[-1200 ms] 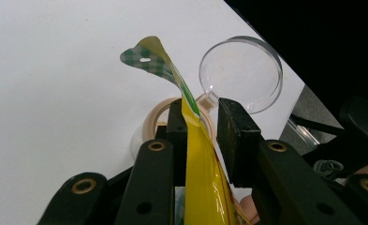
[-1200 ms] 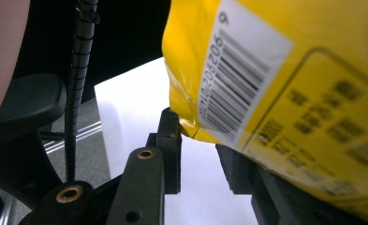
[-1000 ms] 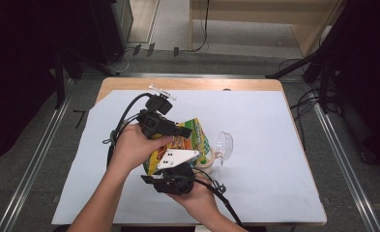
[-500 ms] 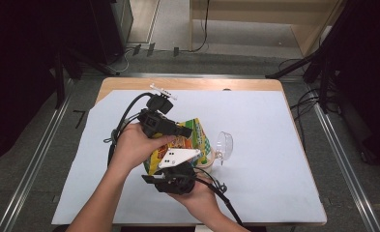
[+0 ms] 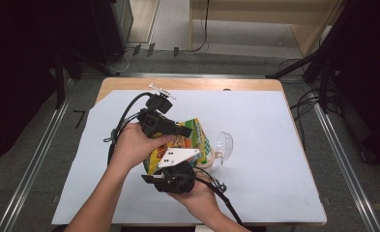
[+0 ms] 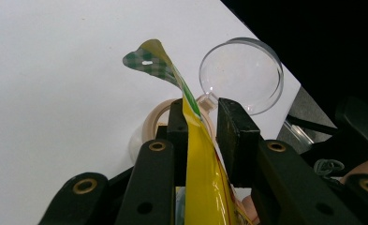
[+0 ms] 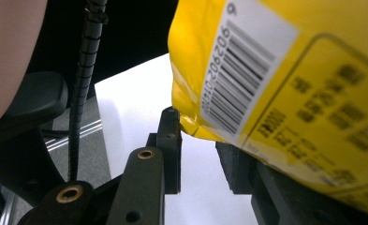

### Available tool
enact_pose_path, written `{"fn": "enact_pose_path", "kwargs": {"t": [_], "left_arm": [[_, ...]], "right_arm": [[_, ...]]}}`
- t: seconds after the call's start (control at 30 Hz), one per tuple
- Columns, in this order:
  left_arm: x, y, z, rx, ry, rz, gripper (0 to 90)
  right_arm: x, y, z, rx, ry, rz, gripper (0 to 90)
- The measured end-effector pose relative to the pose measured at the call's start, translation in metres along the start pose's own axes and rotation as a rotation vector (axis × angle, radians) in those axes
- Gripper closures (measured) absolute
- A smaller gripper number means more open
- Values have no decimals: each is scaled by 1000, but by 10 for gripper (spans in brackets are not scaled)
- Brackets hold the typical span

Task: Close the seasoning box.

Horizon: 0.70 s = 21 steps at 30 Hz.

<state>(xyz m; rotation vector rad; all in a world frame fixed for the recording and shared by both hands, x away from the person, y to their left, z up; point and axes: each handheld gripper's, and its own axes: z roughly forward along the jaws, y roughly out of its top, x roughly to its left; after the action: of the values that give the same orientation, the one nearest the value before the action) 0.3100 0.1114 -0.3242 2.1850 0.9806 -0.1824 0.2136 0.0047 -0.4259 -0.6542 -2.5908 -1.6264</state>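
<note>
The snack bag (image 5: 178,145) is held above the white tabletop (image 5: 274,193) near its middle, between the two grippers, with its long axis running from the person's side away toward the far edge. The left gripper (image 5: 180,131) takes it at the far, upper end; in the left gripper view the bag's thin sealed edge (image 6: 195,140) stands on edge between the jaws, pressed against one pad, while a slim gap seems to remain at the other, so whether it is fully pinched I cannot tell. The right gripper (image 5: 170,169) sits at the near, lower end; in the right gripper view a bottom corner of the bag (image 7: 191,127) lies between the jaws, which stand apart and do not press on it. Just beyond the bag, on the tabletop, sits a small beige jar (image 6: 153,123) with a clear round lid (image 6: 241,75) hinged open. The bag is glossy yellow, with a green-and-white checked top corner (image 6: 146,58) and a barcode (image 7: 240,79) on its back. Any pour would seem to depend on that top corner sitting over the jar's mouth.
</note>
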Motion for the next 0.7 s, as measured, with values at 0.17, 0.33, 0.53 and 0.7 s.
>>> {"fn": "enact_pose_path", "kwargs": {"t": [0.17,0.33,0.53,0.7], "left_arm": [[0,0,1,-2,-2,2,757],[0,0,-1,0,-35,-4,749],[2,0,-1,3,-33,-6,749],[2,0,-1,3,-35,-7,746]], "right_arm": [[-1,0,0,5,-2,-3,730],[0,0,0,2,-1,-7,731],[1,1,0,0,2,-1,732],[0,1,0,2,7,3,731]]}}
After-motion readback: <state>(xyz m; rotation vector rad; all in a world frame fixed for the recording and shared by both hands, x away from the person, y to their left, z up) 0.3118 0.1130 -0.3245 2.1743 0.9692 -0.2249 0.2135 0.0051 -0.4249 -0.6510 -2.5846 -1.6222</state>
